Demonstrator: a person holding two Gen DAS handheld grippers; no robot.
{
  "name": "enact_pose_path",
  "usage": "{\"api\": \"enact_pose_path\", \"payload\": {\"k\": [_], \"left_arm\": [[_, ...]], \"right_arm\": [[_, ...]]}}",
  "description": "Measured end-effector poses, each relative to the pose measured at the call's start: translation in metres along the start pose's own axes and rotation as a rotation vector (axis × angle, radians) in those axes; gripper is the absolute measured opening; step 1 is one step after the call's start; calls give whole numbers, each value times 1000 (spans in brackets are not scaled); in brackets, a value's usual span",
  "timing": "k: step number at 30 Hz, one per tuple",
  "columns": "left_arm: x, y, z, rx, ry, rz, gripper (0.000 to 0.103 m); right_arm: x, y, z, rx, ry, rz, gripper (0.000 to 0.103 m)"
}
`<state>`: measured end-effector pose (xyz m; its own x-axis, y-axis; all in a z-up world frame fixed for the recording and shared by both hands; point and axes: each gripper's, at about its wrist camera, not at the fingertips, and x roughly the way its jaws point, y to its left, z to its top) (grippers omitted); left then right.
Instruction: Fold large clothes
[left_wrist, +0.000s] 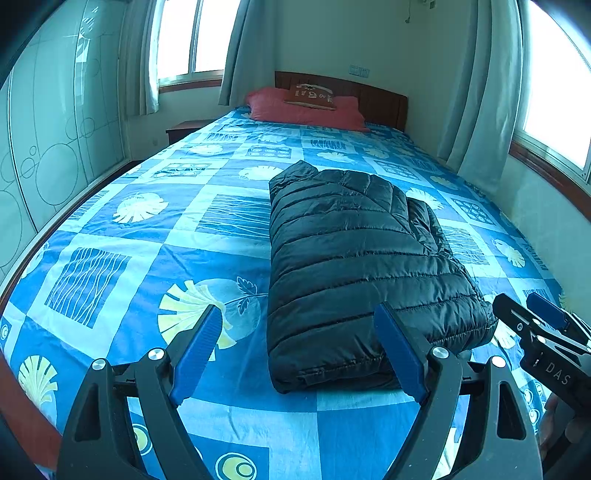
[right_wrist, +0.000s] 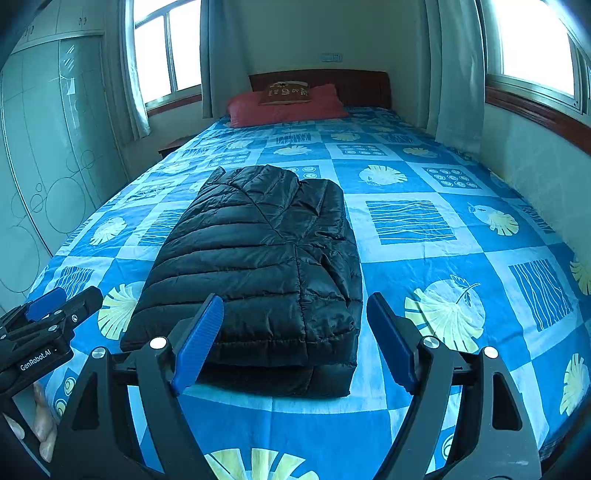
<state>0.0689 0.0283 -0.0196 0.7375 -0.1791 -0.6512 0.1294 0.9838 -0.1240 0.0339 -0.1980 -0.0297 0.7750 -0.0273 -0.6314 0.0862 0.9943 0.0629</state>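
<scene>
Left wrist view: the black puffer jacket (left_wrist: 362, 266) lies folded into a compact rectangle on the blue patterned bedspread (left_wrist: 129, 258), near the foot of the bed. The left gripper (left_wrist: 301, 354) and right gripper (right_wrist: 295, 341) hover just short of its near edge, jaws spread and empty, apparently poised for a further fold or finished.

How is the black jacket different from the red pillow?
The jacket is black, shiny and quilted; the pillow is plain red. The jacket lies folded near the foot of the bed; the pillow lies at the headboard. The pillow has a small brown cushion on it; the jacket has nothing on top. Both rest on the blue bedspread.
</scene>
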Motion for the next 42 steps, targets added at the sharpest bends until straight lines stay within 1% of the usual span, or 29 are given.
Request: {"api": "enact_pose_path", "payload": {"k": [42], "left_arm": [[-1,-2,-3,1,3,-1,83]], "right_arm": [[1,3,-3,-2,-2,-2,80]]}}
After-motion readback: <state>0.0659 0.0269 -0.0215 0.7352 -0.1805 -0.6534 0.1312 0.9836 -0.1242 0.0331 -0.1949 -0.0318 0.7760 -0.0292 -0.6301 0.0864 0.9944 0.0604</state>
